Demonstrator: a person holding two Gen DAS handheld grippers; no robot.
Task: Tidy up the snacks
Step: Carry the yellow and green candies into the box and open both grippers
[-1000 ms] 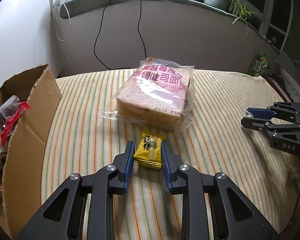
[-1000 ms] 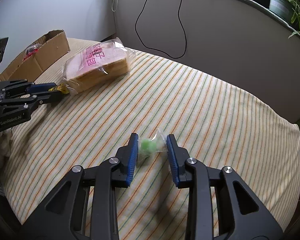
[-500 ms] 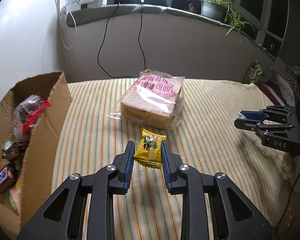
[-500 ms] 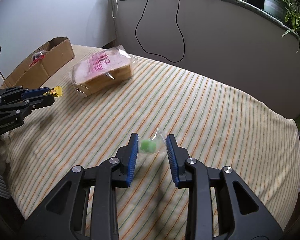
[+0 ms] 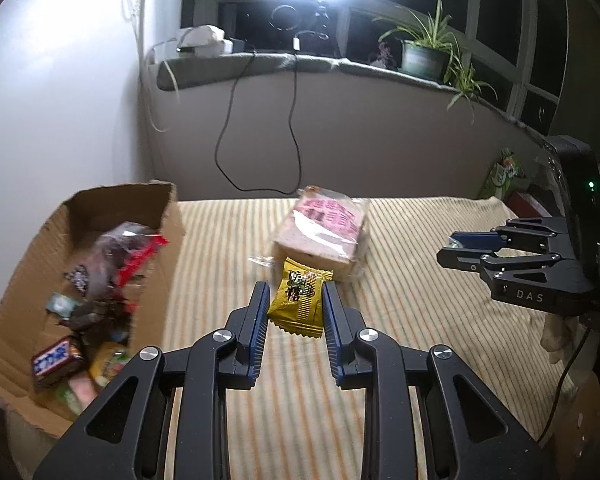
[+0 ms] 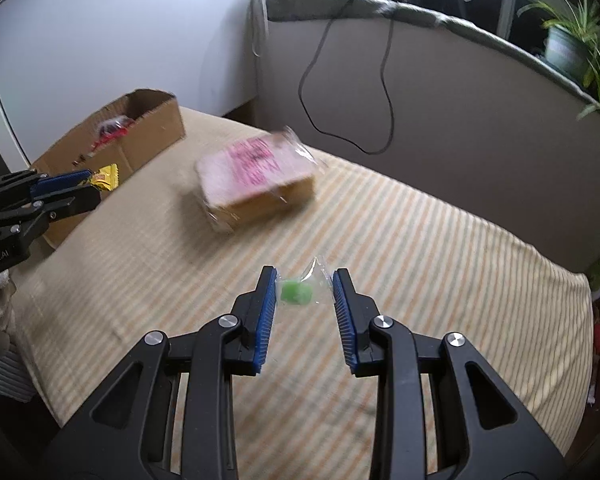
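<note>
Left wrist cam: my left claw (image 5: pixel 293 309) is clamped on a yellow snack packet (image 5: pixel 299 305), both blue pads pressing its sides, packet held up off the striped cloth (image 5: pixel 400 320). Cardboard box (image 5: pixel 156 276) sits to the left w/ assorted snacks inside, incl. a red-trimmed bag (image 5: pixel 120 252) and a dark candy bar (image 5: pixel 58 360). Bagged bread loaf (image 5: pixel 324 236) lies on the cloth just behind the packet. Right claw (image 5: pixel 456 252) shows at the right edge, side-on.

Right wrist cam: right claw (image 6: pixel 305 294) is pinched narrow on a small clear wrapper w/ a green candy (image 6: pixel 296 293) in it, lifted clear of the cloth. Bread loaf (image 6: pixel 256 178) is blurred, further back; box (image 6: pixel 140 136) beyond it at the far left. Left claw (image 6: pixel 66 186) w/ the yellow packet (image 6: pixel 105 177) sits right in front of the box wall.
</note>
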